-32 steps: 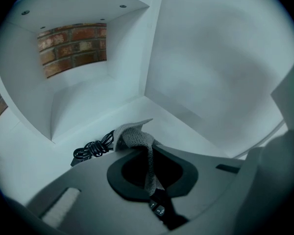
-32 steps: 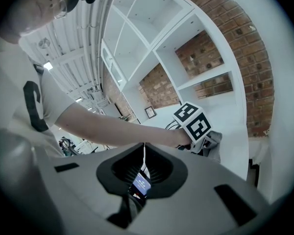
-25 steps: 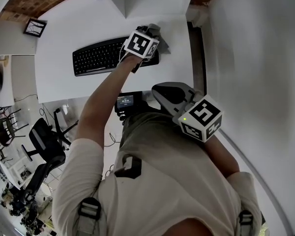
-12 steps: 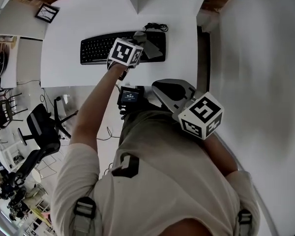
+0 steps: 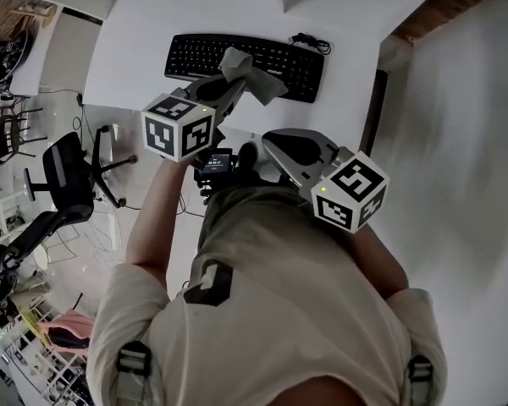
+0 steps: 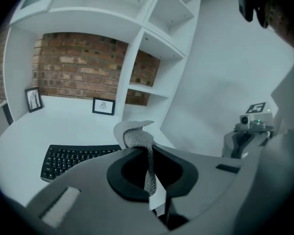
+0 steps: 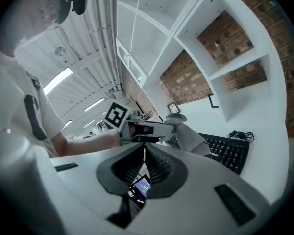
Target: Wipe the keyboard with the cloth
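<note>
Left gripper [image 5: 223, 91] clamped on grey cloth [image 5: 247, 73], held over the middle of the keyboard [image 5: 199, 55], seemingly clear of the keys; keyboard lies just ahead on white desk [image 5: 144, 24], long axis side to side; right gripper [image 5: 292, 149] closed, empty, farther back.

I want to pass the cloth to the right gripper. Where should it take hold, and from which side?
Likely the wide loose flap of the cloth spreading beyond the left gripper toward the keyboard. Come from the person's right, where that flap hangs free; the rest is pinched in the left gripper's shut jaws.
</note>
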A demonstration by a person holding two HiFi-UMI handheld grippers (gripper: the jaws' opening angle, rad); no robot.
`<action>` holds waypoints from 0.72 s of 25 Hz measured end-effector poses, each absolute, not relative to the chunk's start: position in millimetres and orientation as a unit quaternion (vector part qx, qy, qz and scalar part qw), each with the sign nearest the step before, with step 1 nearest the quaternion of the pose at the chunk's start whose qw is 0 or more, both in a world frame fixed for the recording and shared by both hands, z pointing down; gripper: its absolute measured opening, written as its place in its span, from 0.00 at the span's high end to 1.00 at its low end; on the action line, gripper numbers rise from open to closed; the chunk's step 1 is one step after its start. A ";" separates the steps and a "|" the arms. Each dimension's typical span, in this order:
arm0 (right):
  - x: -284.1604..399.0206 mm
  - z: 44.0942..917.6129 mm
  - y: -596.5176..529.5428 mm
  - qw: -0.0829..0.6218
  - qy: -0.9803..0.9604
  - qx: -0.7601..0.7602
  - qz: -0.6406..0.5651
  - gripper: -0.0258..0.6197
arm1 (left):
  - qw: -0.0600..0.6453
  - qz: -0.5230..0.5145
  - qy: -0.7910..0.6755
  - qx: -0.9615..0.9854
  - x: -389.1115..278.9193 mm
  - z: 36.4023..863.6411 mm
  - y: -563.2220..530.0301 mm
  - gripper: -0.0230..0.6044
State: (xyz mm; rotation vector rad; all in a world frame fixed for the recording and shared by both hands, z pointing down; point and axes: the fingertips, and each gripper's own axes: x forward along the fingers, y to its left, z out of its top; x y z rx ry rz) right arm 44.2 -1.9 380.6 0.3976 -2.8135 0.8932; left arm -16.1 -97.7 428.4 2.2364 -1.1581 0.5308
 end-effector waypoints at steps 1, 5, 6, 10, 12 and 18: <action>38.8 378.7 -2.2 0.082 -0.942 0.135 0.296 0.95 | 0.281 0.179 -0.435 0.836 -23.0 419.5 -90.5 0.95; 9.8 376.1 -4.1 0.088 -0.942 0.147 0.289 0.95 | 0.281 0.136 -0.434 0.845 -54.4 402.5 -65.5 0.95; 0.3 375.5 -1.7 0.091 -0.943 0.147 0.286 0.95 | 0.282 0.132 -0.430 0.847 -63.0 402.3 -59.5 0.95; -37.3 374.1 13.1 0.108 -0.945 0.142 0.274 0.95 | 0.285 0.129 -0.414 0.855 -101.0 403.5 -36.0 0.95; -53.3 374.7 17.5 0.109 -0.944 0.144 0.275 0.95 | 0.286 0.121 -0.406 0.859 -117.9 401.0 -25.1 0.95; -91.1 381.5 31.9 0.104 -0.938 0.168 0.284 0.95 | 0.302 0.083 -0.363 0.878 -148.5 396.1 -1.6 0.95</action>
